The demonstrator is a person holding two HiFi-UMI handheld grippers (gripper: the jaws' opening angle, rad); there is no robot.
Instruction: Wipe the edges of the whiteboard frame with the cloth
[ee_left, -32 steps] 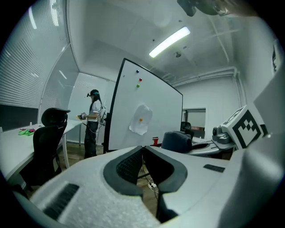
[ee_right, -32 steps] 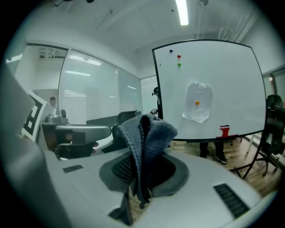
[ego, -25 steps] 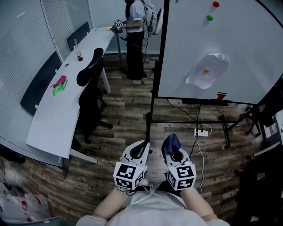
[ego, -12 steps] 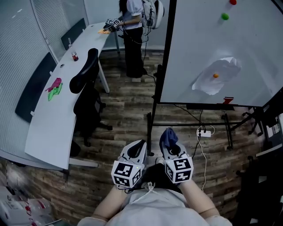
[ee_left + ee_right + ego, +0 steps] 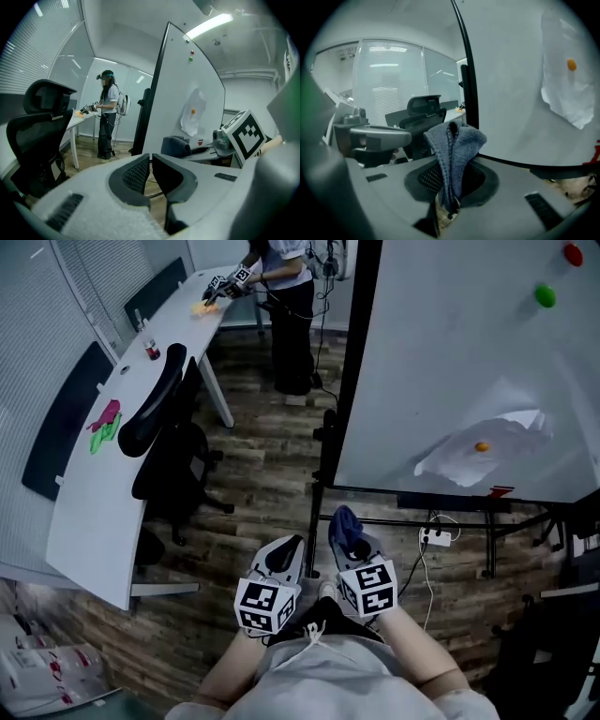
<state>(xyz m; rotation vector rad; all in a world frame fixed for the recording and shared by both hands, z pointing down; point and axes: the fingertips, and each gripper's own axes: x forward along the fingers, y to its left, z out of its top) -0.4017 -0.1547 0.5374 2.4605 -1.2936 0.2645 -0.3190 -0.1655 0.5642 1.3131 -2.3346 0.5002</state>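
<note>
Right gripper view, me posting: my right tool (image 5: pixel 451 183) is clamped on the blue-grey cloth (image 5: pixel 454 140), which stands up out of the jaws in a folded wad. It isn't on the whiteboard (image 5: pixel 450 362) yet; the black frame (image 5: pixel 349 362) is just ahead of it. My left tool (image 5: pixel 150 158) has its jaws together with nothing in them. Any tips for the first pass?

Reply: Lead with the fat fold, not the tool tips, so plastic never scrapes the frame. I'd start on that left upright, press the wad so it wraps round the edge, and run one long stroke instead of dabbing. Your grip looks low on the cloth, so my guess is the top flops over if you push hard. Keep the pressure light. The board sits on a floor stand (image 5: pixel 412 520), so it might shift, and your spare tool could steady it.

Me: Good call. Near the bottom edge (image 5: pixel 422 491) there's a sheet of paper (image 5: pixel 469 454) pinned by an orange magnet (image 5: pixel 481 446), so I'll keep the cloth on the frame only.

Room-wise, the floor (image 5: pixel 253 474) is wood-look, and a power strip (image 5: pixel 434 537) lies under the stand, so I'll mind my feet. A long white surface (image 5: pixel 94 502) runs along my left with an office chair (image 5: pixel 155 427) pushed up to it. Another person (image 5: pixel 291 287) is working at its far end, well apart from me.
</note>
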